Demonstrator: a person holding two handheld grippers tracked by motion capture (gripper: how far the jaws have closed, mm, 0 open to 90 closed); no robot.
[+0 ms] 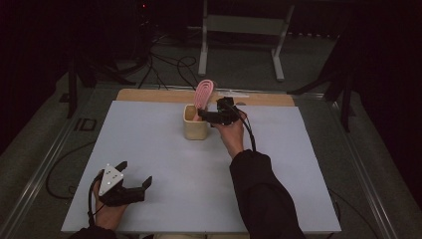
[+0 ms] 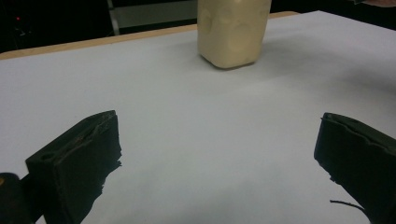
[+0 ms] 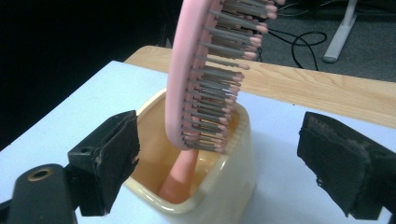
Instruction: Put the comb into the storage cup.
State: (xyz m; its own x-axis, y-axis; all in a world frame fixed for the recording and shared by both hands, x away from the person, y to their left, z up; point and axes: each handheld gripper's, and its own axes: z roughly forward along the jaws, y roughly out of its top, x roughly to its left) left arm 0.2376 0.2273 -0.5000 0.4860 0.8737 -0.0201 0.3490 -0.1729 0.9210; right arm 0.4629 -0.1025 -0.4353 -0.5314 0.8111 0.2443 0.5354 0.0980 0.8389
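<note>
A pink hairbrush (image 1: 204, 93) stands handle-down in a cream square cup (image 1: 195, 128) at the far middle of the white table top (image 1: 164, 164). My right gripper (image 1: 201, 115) is at the cup's right side and is open. In the right gripper view its jaws stand wide apart on either side of the hairbrush (image 3: 201, 70) and the cup (image 3: 233, 172), and the pads touch neither. My left gripper (image 1: 135, 172) rests open near the front left of the table, with nothing between its jaws. It (image 2: 219, 135) points toward the cup (image 2: 233, 32) farther off.
A wooden strip (image 1: 149, 94) runs along the table's far edge. Beyond it, on the dark floor, lie cables (image 1: 169, 64) and a pale metal stand (image 1: 239, 30). Metal rails (image 1: 45, 164) flank the table.
</note>
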